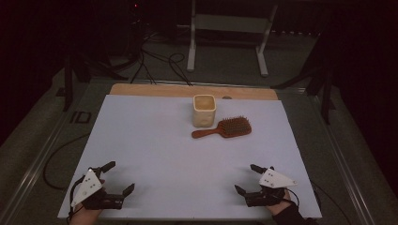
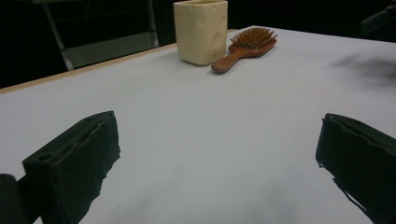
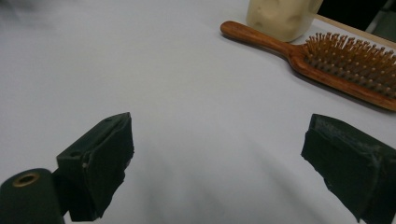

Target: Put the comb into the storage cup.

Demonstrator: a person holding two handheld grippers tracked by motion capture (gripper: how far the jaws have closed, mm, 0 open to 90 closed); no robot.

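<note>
High view. Cream cup, squarish, upright on white table sheet, far ahead of both pairs of jaws; interior pale, contents not discernible. Wooden hairbrush just beside cup on its near right, bristles up, handle toward the left; touching or not, cannot tell. Left gripper at near left corner of sheet, jaws spread wide, nothing between them. Right gripper at near right corner, jaws likewise spread wide, nothing held. Well apart from each other and from cup and hairbrush.

Left gripper view. Cup far beyond jaws, near centre of the gap, upright; rim cut by frame edge, inside hidden. Hairbrush just right of cup, handle end nearer the jaws. Jaws wide apart, bare sheet between.

Right gripper view. Hairbrush ahead of jaws, toward the right-hand one, handle slanting up-left. Lower part of cup behind handle, very close to it. Jaws wide apart, bare sheet between.
</note>
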